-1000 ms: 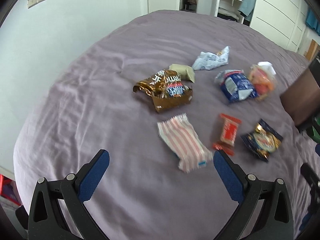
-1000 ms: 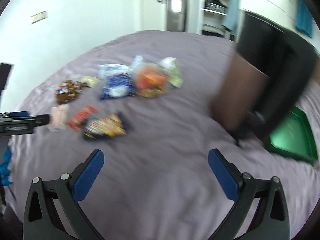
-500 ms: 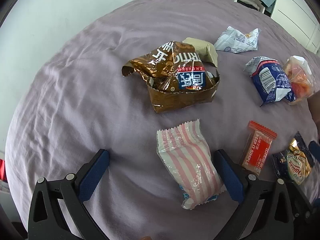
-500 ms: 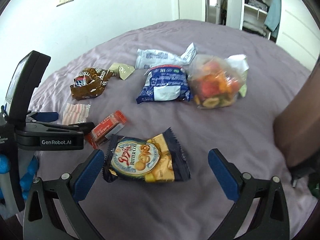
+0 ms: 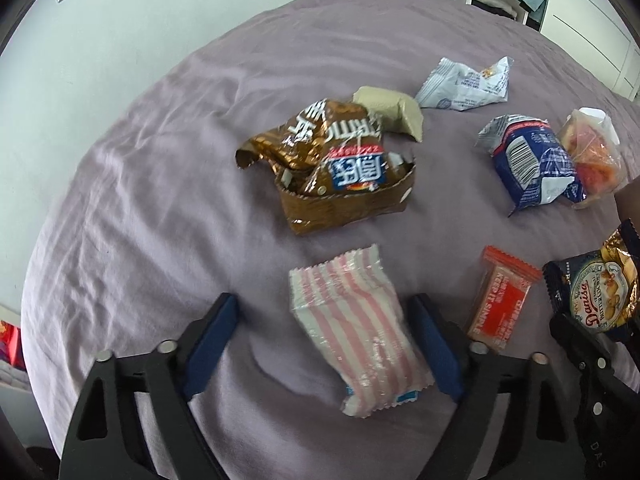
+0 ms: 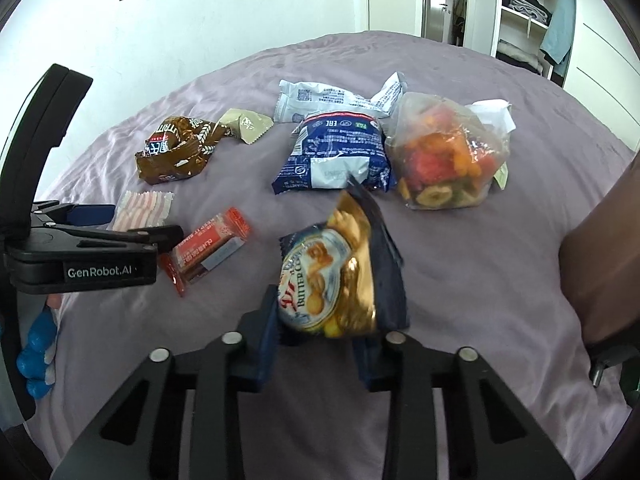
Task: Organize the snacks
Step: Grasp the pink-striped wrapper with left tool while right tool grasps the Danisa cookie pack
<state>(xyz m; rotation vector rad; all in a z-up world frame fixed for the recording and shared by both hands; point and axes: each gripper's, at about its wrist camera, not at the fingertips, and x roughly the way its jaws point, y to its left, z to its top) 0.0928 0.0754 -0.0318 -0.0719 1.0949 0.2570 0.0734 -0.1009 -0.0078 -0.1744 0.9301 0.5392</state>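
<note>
My right gripper (image 6: 316, 344): pinching the cookie bag (image 6: 340, 276), lifted off the bed (image 6: 460, 280); reads "Danisa", "Butter Cookies". My left gripper (image 5: 324, 344): spread around the striped packet (image 5: 352, 332), not yet closed. Red bar (image 5: 500, 304): "Keep It Simple". Brown bag (image 5: 336, 168), blue bag (image 6: 336, 152), fruit bag (image 6: 444, 156) lie loose. I judge sorting barely begun.

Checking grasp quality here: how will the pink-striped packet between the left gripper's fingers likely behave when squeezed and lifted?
The pink-striped packet looks puffy, in thin glossy film, so it probably crushes inward and may slip. Its crimped ends will likely droop. The left gripper is open, straddling it, right pad nearly touching.
</note>
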